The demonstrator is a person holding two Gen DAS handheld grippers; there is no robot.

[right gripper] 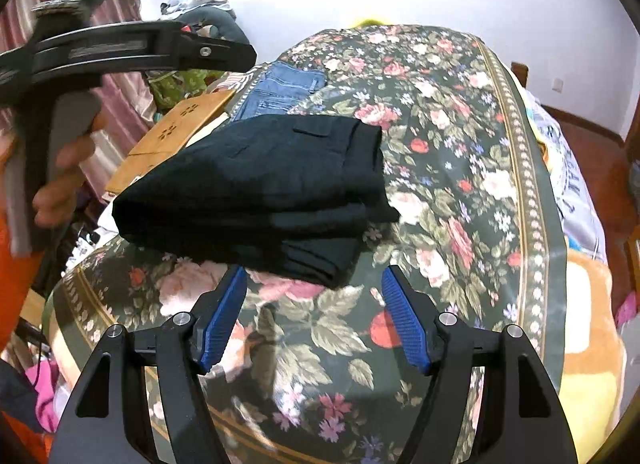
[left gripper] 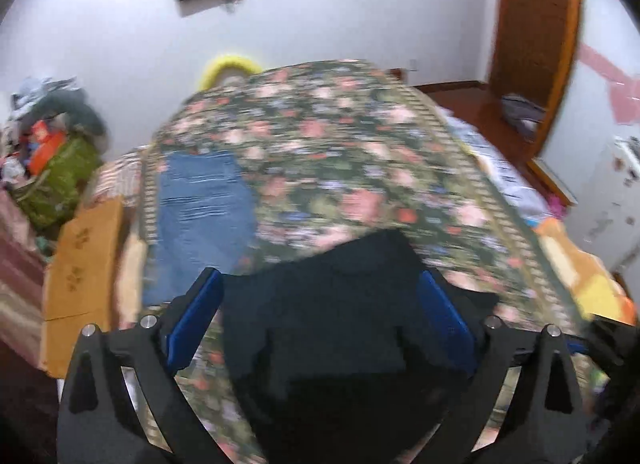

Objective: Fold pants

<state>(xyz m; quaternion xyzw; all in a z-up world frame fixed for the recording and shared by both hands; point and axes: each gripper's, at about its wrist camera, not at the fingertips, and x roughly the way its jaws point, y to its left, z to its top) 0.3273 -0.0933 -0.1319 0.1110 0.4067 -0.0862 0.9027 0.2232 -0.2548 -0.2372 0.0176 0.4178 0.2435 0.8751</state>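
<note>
The black pants [right gripper: 256,188] lie folded in a thick stack on the near left part of the bed [right gripper: 440,168], on its floral cover, with a pocket flap facing up and the layered edges turned toward the near side.

In the left wrist view the pants [left gripper: 340,304] fill the space between the blue fingers [left gripper: 196,316] of the left gripper [left gripper: 320,296]. These stand spread wide, one at each side of the cloth; the picture is blurred, so I cannot tell if the right pad touches the fabric, but nothing is clamped. The gripper tilts down at the stack from close above.

From the right wrist view, the left gripper's black frame [right gripper: 120,52] hangs at the far left, above the left end of the pants, with a hand [right gripper: 64,168] wrapped round its grey handle and an orange sleeve [right gripper: 16,272] below it.

The right gripper [right gripper: 312,304] points down at the bed just near of the stack. Its fingers [right gripper: 224,316] are released, about half spread, empty, and clear of the cloth; the left tip is just beside the stack's near edge.

Blue jeans [right gripper: 280,88] lie folded farther away on the bed, just beyond the pants. A wooden board [right gripper: 180,124] sits at the bed's left edge beside them. A pile of clothes [left gripper: 52,152] stands to the far left by the white wall.
</note>
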